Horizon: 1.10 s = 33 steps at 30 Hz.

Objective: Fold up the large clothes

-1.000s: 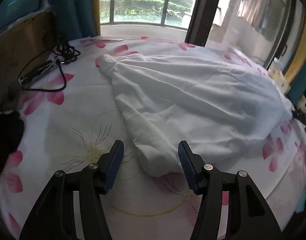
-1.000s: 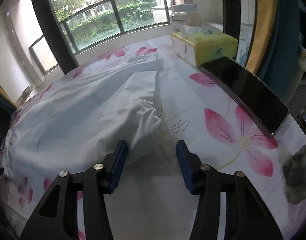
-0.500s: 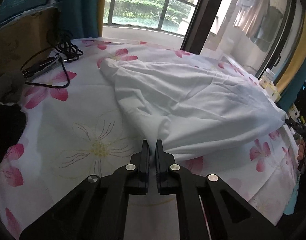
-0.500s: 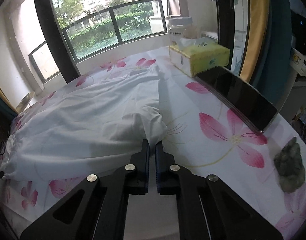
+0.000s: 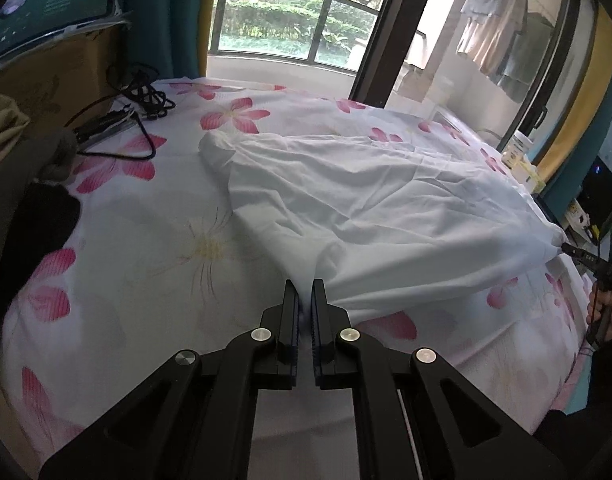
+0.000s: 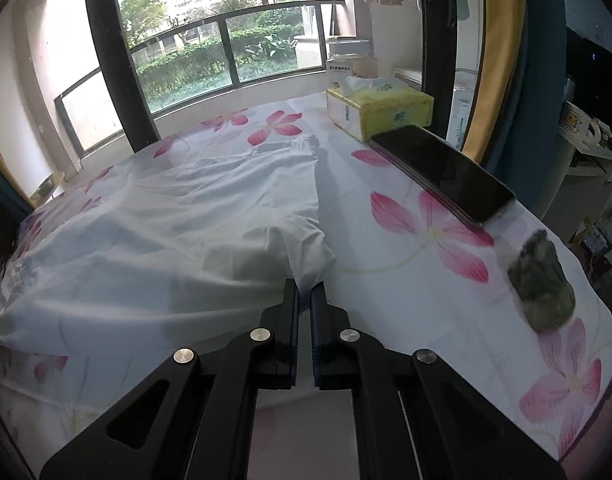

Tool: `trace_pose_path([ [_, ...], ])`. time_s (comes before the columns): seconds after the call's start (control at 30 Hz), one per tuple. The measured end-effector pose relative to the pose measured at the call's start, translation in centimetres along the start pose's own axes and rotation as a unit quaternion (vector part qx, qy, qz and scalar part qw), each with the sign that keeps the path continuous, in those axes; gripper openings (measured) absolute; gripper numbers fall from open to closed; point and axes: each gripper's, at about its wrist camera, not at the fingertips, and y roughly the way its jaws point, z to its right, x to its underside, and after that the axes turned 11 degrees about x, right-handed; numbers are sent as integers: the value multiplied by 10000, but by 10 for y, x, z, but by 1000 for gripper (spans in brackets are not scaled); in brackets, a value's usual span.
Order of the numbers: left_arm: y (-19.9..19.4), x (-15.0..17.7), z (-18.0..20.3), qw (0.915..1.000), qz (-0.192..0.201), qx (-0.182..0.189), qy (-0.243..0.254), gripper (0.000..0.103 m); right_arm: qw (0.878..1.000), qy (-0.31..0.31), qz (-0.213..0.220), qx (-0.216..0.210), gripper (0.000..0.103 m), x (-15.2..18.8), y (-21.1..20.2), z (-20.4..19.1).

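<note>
A large white garment (image 5: 369,208) lies spread over a table with a pink-flower cloth (image 5: 118,240). My left gripper (image 5: 304,294) is shut on the garment's near left corner, lifted a little off the cloth. In the right wrist view the same garment (image 6: 178,216) fills the left half, and my right gripper (image 6: 304,292) is shut on its near right corner. The right gripper also shows at the far right of the left wrist view (image 5: 573,250), pinching the stretched near edge.
Black cables (image 5: 142,96) and a cardboard box (image 5: 46,76) sit at the left. On the right side are a yellow tissue box (image 6: 379,110), a black phone (image 6: 441,170), a jar (image 6: 351,60) and a grey-green stone figure (image 6: 541,284). Windows run along the far side.
Both grippers went from open around the garment's near corners to shut on them. They have since raised the corners and drawn the near edge taut.
</note>
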Motion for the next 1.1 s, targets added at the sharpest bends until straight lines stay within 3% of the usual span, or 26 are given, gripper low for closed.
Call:
trace_pose_path([
  [0.33,-5,31,1,9997,-160,-8,-174,6,9998,-121,-34,147,4,27,-16,8],
  [0.8,-9,47,-7,9991,54,195,-374,7,9990,-216,-20,392,5,56,-27,9],
  [1.0,-17,48,6,9998,173,59,-70,7,9986,-196,-23,486,5,58,-29,7],
  [1.1,-25,48,12,9994,330,-89,66,14,9982,-225,-39,560,6,59,-30,6],
])
